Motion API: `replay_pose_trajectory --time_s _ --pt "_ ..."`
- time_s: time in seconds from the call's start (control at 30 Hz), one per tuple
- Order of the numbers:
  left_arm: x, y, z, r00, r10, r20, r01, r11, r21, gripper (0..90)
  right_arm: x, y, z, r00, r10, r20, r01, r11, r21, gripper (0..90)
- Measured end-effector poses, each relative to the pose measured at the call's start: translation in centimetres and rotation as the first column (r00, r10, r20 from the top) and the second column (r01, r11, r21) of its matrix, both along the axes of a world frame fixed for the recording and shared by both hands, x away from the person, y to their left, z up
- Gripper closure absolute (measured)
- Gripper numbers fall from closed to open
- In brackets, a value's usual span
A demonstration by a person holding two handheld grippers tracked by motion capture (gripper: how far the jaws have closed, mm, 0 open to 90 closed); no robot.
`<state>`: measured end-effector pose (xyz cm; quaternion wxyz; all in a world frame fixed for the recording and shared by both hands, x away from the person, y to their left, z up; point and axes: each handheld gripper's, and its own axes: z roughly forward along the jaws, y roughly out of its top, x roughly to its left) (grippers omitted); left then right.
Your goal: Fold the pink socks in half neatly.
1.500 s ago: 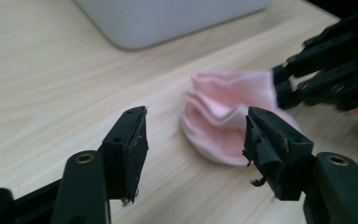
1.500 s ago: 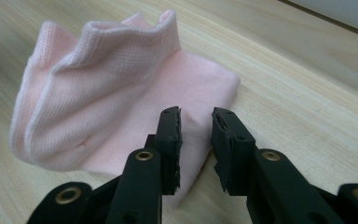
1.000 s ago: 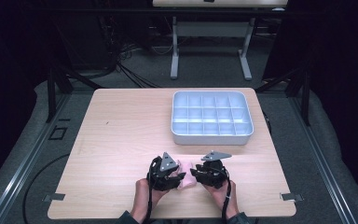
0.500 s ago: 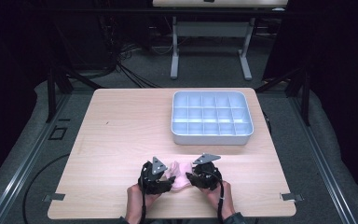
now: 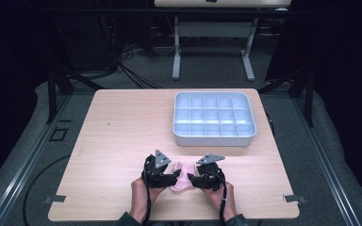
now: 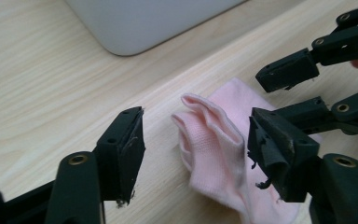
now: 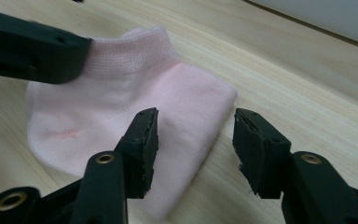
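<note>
my left gripper (image 6: 193,149) has its jaws spread wide apart in the left gripper view, one at lower left of the frame on bare wood, the other at lower right against the pink sock (image 6: 219,158). nothing is clamped. my right gripper (image 7: 196,140) also stands open in the right gripper view, its left jaw over the sock's (image 7: 121,102) folded edge and its right jaw over bare wood just beside it. the sock lies flat (cuff ruffled up toward the left gripper) between the two grippers, low and centre in the high view (image 5: 181,178). both hands come in from the bottom edge there. the wooden table (image 5: 122,127) spreads outward, and the pale compartment tray (image 5: 213,139) sits at centre right of the frame, well apart from the sock.
</note>
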<state>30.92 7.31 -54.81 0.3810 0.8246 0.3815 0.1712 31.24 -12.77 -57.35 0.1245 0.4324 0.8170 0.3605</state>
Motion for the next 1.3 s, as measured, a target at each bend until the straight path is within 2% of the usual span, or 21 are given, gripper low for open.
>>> replay_pose_trajectory --time_s 0.07,0.13,0.27,0.33,0.5,0.6,0.7,0.73,0.77,0.8,0.83,0.87,0.93,0.97,1.0,1.03,1.07,1.13,1.17,1.2,1.3 --pt "0.3 -0.4 -0.6 1.0000 0.002 -0.008 -0.001 0.9993 0.037 44.3 0.0 0.0 0.0 1.0000 -0.001 -0.009 0.001 1.000 -0.018 47.3" --pt "0.4 -0.4 -0.8 0.9999 0.005 -0.015 -0.004 0.9990 0.044 50.1 0.0 0.1 -0.1 0.9998 -0.013 -0.011 0.013 1.000 -0.017 45.0" --pt "0.7 -0.1 -1.8 0.9989 0.026 -0.039 -0.023 0.9977 0.064 51.1 0.0 0.0 -0.2 0.9996 -0.016 -0.024 0.016 1.000 -0.023 42.4" --pt "0.8 0.2 -2.2 0.9982 0.032 -0.051 -0.029 0.9984 0.048 51.1 0.1 0.0 -0.3 0.9995 -0.019 -0.024 0.019 1.000 -0.017 42.0" --pt "0.8 0.5 -2.4 0.9985 0.028 -0.047 -0.026 0.9989 0.039 50.4 0.1 0.0 -0.3 0.9995 -0.018 -0.028 0.017 0.999 -0.027 41.6" --pt "0.8 0.7 -2.3 0.9982 0.035 -0.048 -0.034 0.9992 0.024 41.0 0.1 0.0 -0.3 0.9995 -0.016 -0.028 0.016 1.000 -0.026 41.4" --pt "0.5 1.6 -1.3 0.9998 0.012 -0.016 -0.013 0.9996 -0.027 35.6 0.1 0.0 -0.3 0.9995 -0.019 -0.027 0.018 0.999 -0.026 40.9" --pt "0.5 1.6 -1.3 0.9998 0.012 -0.016 -0.013 0.9996 -0.027 35.0 0.1 0.0 -0.3 0.9995 -0.019 -0.027 0.018 0.999 -0.026 40.9" --pt "0.1 1.9 -0.5 0.9999 -0.009 0.014 0.010 0.9985 -0.054 34.6 0.1 -0.1 -0.3 0.9995 -0.021 -0.025 0.021 1.000 -0.023 40.3" --pt "-0.3 1.9 -0.1 0.9991 -0.028 0.032 0.030 0.9972 -0.069 36.6 0.1 -0.1 -0.3 0.9994 -0.023 -0.026 0.022 0.999 -0.025 40.1" --pt "-0.3 1.9 -0.1 0.9991 -0.028 0.032 0.030 0.9972 -0.069 39.5 0.1 -0.1 -0.3 0.9994 -0.023 -0.026 0.022 0.999 -0.025 40.1" --pt "-0.9 1.6 0.7 0.9953 -0.076 0.060 0.080 0.9938 -0.077 42.5 0.1 0.0 -0.3 0.9993 -0.025 -0.027 0.025 0.999 -0.026 39.9" --pt "-1.3 1.1 1.1 0.9870 -0.151 0.055 0.155 0.9833 -0.095 48.0 0.1 -0.1 -0.3 0.9993 -0.027 -0.026 0.026 0.999 -0.029 40.0" --pt "-1.3 1.1 1.1 0.9870 -0.151 0.055 0.155 0.9833 -0.095 51.9 0.1 0.0 -0.3 0.9993 -0.025 -0.026 0.025 0.999 -0.026 40.0" --pt "-1.5 0.4 1.0 0.9802 -0.196 0.032 0.197 0.9781 -0.066 57.6 0.1 0.0 -0.3 0.9993 -0.025 -0.027 0.024 0.999 -0.027 40.0" --pt "-1.5 0.4 1.0 0.9802 -0.196 0.032 0.197 0.9781 -0.066 62.2 0.1 -0.1 -0.3 0.9993 -0.026 -0.026 0.025 0.999 -0.030 40.1" --pt "-1.2 -0.1 0.2 0.9825 -0.186 0.008 0.186 0.9825 -0.010 66.9 0.1 -0.1 -0.3 0.9993 -0.025 -0.026 0.024 0.999 -0.031 40.1" --pt "-0.7 -0.1 -0.8 0.9838 -0.176 -0.032 0.177 0.9843 0.001 73.4 0.1 -0.1 -0.2 0.9993 -0.023 -0.029 0.022 0.999 -0.034 40.4" --pt "-0.7 -0.1 -0.8 0.9838 -0.176 -0.032 0.177 0.9843 0.001 75.6 0.1 -0.2 -0.2 0.9994 -0.022 -0.028 0.021 0.999 -0.038 40.5" --pt "-0.4 -0.1 -1.5 0.9847 -0.169 -0.044 0.170 0.9852 0.021 78.7 0.1 -0.2 -0.2 0.9994 -0.022 -0.027 0.021 0.999 -0.036 40.6" --pt "-0.2 0.1 -1.9 0.9848 -0.165 -0.054 0.166 0.9859 0.020 81.4 0.1 -0.2 -0.3 0.9994 -0.022 -0.026 0.021 0.999 -0.036 40.8"
